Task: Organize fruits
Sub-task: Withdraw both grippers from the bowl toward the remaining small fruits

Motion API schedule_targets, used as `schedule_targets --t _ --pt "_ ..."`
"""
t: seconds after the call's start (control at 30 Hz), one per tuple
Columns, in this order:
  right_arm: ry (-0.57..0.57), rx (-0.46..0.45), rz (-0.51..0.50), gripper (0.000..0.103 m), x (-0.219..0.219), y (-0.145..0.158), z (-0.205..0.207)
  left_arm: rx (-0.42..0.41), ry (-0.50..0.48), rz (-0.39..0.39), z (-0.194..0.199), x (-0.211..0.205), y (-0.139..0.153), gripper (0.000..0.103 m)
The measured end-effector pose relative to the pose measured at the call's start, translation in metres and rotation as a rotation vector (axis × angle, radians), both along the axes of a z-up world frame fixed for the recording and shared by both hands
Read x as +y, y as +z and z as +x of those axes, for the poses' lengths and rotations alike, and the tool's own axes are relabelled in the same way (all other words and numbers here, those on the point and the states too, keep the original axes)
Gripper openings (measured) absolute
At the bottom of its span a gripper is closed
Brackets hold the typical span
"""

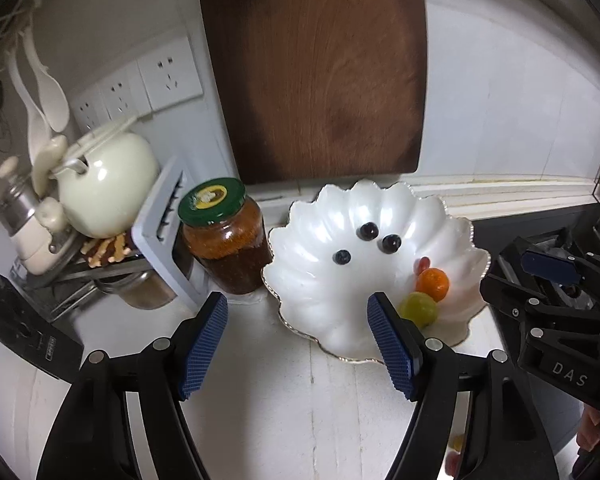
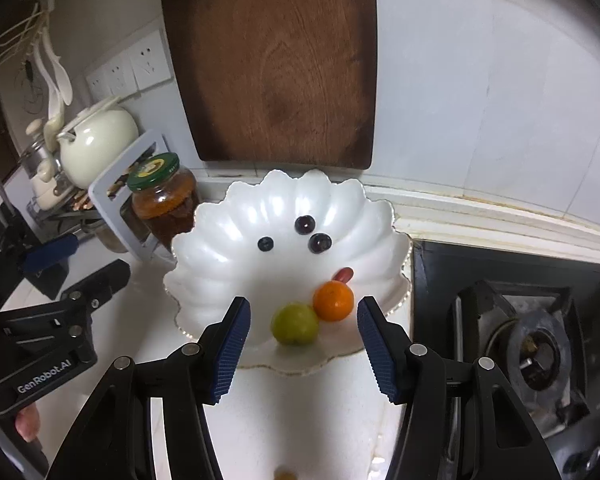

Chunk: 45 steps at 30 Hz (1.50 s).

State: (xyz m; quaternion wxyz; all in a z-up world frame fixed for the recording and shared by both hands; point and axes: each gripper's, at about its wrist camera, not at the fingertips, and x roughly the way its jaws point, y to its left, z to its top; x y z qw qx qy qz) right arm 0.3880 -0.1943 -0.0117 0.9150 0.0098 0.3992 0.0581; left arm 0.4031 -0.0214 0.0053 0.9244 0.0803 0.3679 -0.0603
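I have both grippers held low over the white counter [image 1: 284, 400], pointing toward the back wall. My left gripper [image 1: 298, 344] sits just left of the dish, its blue pads spread wide with nothing between them; the right pad overlaps the dish's near rim in view. My right gripper [image 2: 304, 346] is aimed straight at the dish's near edge, jaws likewise spread and empty, with the green fruit and the orange showing in the gap between its fingers. Each gripper appears at the edge of the other's camera.

The scalloped white dish [image 2: 220, 240] stands on the counter between a jar and the stove. In it I see three dark berries [image 2: 305, 224] clustered toward the far side, close together but apart from one another. Nearer me, on the right side, lie a green fruit [image 2: 295, 324] and an orange [image 2: 333, 302] touching each other, with a small red fruit [image 2: 345, 274] just behind the orange.

The jar [image 1: 226, 240], green-lidded and holding brown contents, stands just left of the dish. A wooden board [image 1: 316, 68] leans upright against the wall behind. The stove [image 2: 532, 344] is at the right.
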Motion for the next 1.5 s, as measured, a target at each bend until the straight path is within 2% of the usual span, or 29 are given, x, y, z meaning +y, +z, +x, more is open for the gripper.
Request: schedule_targets --t 0.13,0.33,0.8,1.27,1.5 --pt "-0.009 -0.040 -0.020 0.057 -0.001 0.008 -0.020 -0.019 -0.004 -0.026 -0.017 0.003 0.008 0.072" --pt "0.013 -0.086 -0.017 0.057 -0.004 0.019 -0.047 -0.059 0.018 -0.014 -0.047 0.001 0.019 0.073" --pt "0.167 -0.175 -0.026 0.057 0.000 0.030 -0.108 -0.082 0.107 -0.037 -0.127 0.004 0.022 0.073" --pt "0.247 -0.172 -0.014 0.057 -0.004 0.013 -0.160 -0.083 0.104 0.001 -0.190 -0.004 0.007 0.073" --pt "0.277 -0.131 -0.024 0.057 -0.004 -0.003 -0.174 -0.033 0.076 -0.009 -0.203 -0.006 -0.011 0.073"
